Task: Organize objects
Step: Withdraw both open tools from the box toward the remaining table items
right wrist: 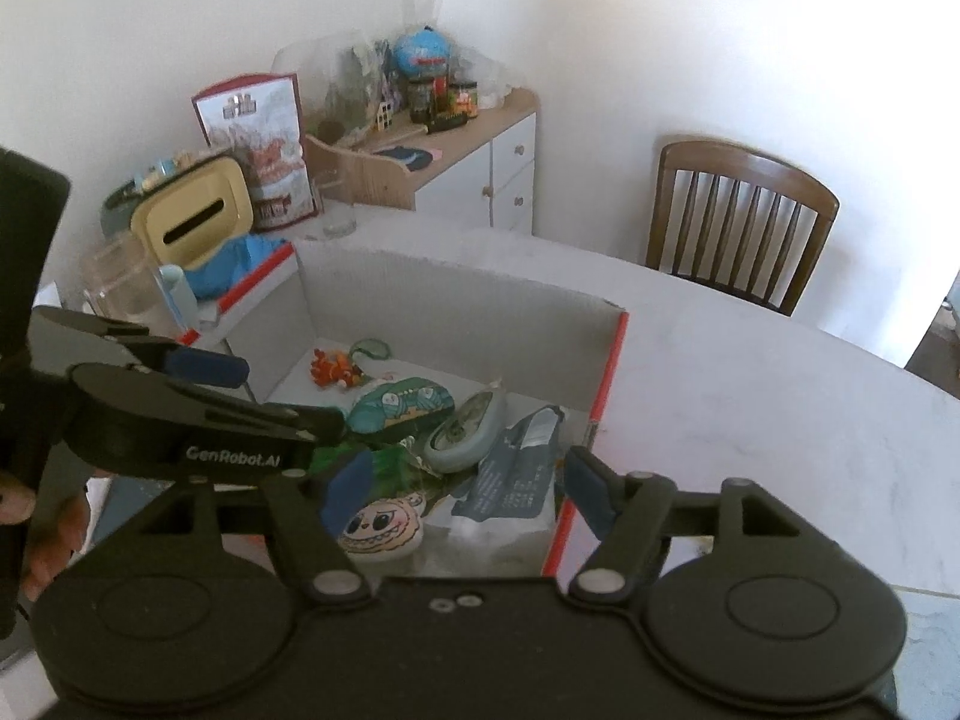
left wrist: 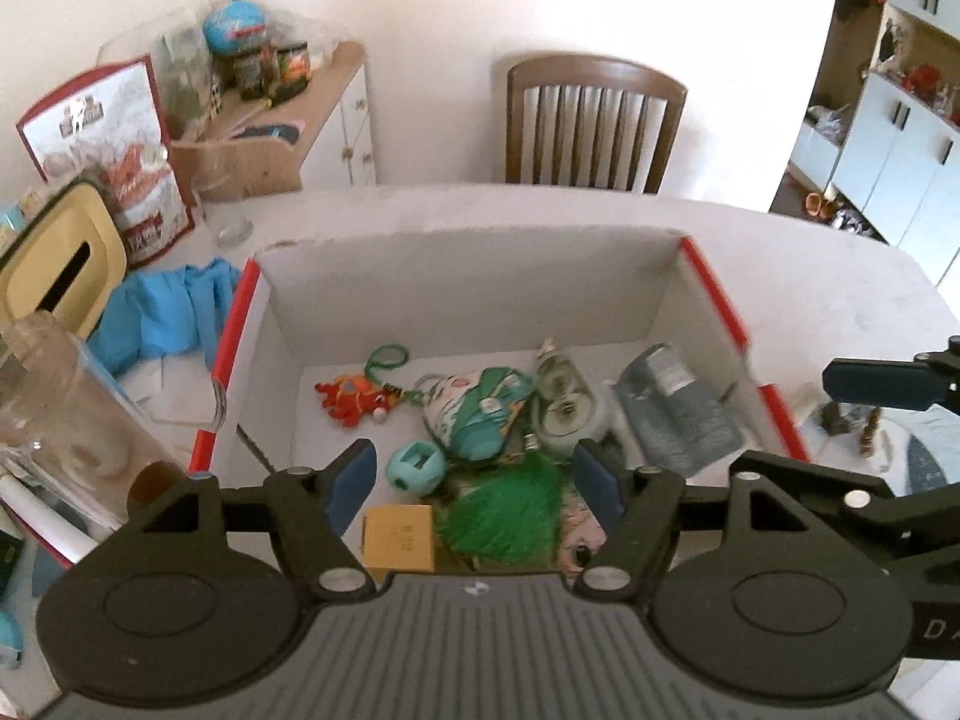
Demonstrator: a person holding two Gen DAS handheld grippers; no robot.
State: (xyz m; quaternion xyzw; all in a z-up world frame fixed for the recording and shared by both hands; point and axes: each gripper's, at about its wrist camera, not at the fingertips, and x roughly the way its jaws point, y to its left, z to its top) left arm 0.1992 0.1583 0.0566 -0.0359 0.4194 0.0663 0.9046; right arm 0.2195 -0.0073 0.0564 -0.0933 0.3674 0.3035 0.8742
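Trinkets lie gathered in the red-edged box (left wrist: 714, 294) on the bench (right wrist: 750, 396): a green furry toy (left wrist: 510, 516), a crab keychain (left wrist: 351, 399), a grey pouch (left wrist: 678, 414). Left tongs (left wrist: 474, 483) and right tongs (right wrist: 465, 489) hang above, released and empty, probably after a drop.

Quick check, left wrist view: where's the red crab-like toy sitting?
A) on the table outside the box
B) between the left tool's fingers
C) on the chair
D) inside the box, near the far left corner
D: the red crab-like toy lies on the floor of the box, toward its far left corner, well beyond the open, empty left tool.
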